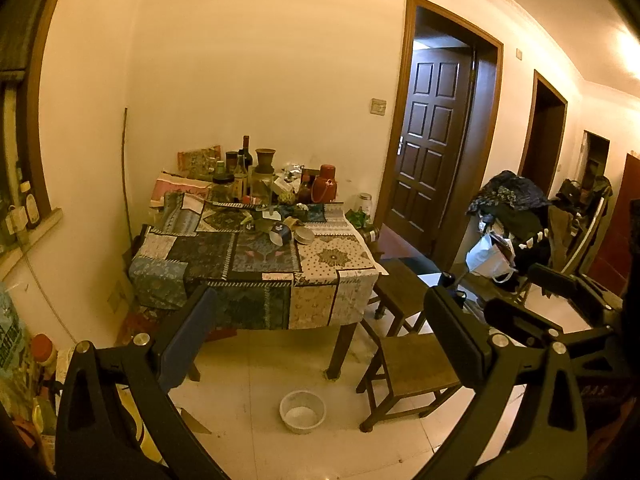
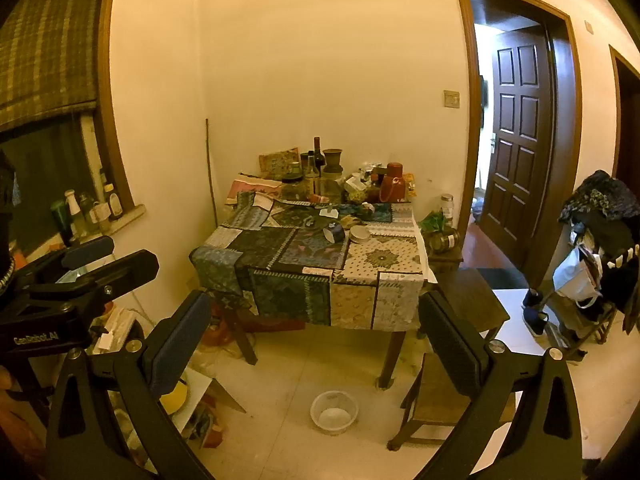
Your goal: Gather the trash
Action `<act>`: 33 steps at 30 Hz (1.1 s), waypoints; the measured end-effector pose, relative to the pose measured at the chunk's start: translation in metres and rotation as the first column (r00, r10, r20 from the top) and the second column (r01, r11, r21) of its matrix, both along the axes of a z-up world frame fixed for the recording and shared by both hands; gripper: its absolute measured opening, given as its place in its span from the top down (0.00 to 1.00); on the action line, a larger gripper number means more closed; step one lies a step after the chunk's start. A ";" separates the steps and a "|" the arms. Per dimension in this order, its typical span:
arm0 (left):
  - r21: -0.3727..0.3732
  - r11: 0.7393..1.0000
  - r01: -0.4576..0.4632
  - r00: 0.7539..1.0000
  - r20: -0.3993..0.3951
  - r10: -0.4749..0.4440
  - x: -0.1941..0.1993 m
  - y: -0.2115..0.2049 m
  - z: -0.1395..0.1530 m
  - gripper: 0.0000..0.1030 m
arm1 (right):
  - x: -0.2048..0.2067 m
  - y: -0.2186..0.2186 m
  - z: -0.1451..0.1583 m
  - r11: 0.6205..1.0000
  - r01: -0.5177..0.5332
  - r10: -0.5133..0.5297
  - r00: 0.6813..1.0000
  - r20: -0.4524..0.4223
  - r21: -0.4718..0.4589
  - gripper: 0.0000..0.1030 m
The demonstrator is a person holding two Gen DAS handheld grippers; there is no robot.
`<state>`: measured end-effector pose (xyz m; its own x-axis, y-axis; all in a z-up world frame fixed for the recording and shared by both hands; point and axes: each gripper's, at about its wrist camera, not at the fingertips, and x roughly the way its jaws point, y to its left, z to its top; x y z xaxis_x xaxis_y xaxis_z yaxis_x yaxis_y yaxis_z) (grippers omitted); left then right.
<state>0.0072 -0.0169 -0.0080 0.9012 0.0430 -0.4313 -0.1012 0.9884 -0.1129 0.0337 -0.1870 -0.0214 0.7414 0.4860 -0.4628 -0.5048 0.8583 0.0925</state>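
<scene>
Dim, warm yellow indoor light in both views. A lamp (image 1: 630,50) glares at the left view's upper right. Fisheye bends the edges, and the corners go black.

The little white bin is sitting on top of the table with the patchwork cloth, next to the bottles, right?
Not quite. The white bin is on the floor in front of the table, not on top of it. The patchwork cloth and the bottles at the back of the table are there as you said. The right wrist view shows it clearly, and the left wrist view agrees.
</scene>
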 end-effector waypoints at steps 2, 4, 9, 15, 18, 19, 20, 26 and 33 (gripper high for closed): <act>0.005 1.000 -0.011 1.000 -0.003 0.011 0.015 -0.008 0.001 0.00 | 0.007 -0.006 0.001 1.000 -0.004 0.004 1.000 0.001 0.003 0.00; 0.004 1.000 -0.020 1.000 -0.001 0.020 0.020 -0.012 0.001 0.00 | 0.014 -0.012 0.001 1.000 -0.007 0.007 1.000 0.002 0.007 0.00; -0.002 0.999 -0.048 0.999 0.001 0.048 0.032 -0.022 0.001 0.00 | 0.030 -0.027 0.004 1.000 -0.012 0.011 1.000 0.008 0.018 0.00; 0.008 0.998 -0.069 0.998 -0.001 0.069 0.059 -0.027 0.006 0.00 | 0.053 -0.036 0.006 1.000 0.007 -0.007 1.000 0.024 0.012 0.00; 0.020 0.996 -0.083 0.997 0.008 0.083 0.076 -0.023 0.008 0.00 | 0.071 -0.033 0.006 1.000 0.028 -0.029 0.999 0.030 0.008 0.00; 0.025 0.996 -0.088 0.996 0.014 0.088 0.082 -0.021 0.008 0.00 | 0.076 -0.034 0.005 0.999 0.033 -0.033 0.999 0.029 0.009 0.00; 0.029 0.995 -0.093 0.996 0.019 0.092 0.089 -0.018 0.008 0.00 | 0.083 -0.031 0.005 0.999 0.039 -0.039 0.999 0.028 0.008 0.00; 0.045 0.994 -0.096 0.995 0.041 0.094 0.139 0.013 0.002 0.00 | 0.120 -0.013 -0.001 0.997 0.072 -0.072 0.997 0.034 0.001 0.00; 0.000 0.999 -0.053 0.998 0.033 0.053 0.221 0.078 -0.001 0.00 | 0.181 0.034 -0.006 0.992 0.129 -0.130 0.991 -0.012 -0.008 0.00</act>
<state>0.2280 0.0609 -0.0090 0.9112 0.0914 -0.4017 -0.1495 0.9820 -0.1158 0.2143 -0.1532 -0.0275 0.7919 0.3829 -0.4757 -0.3882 0.9170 0.0920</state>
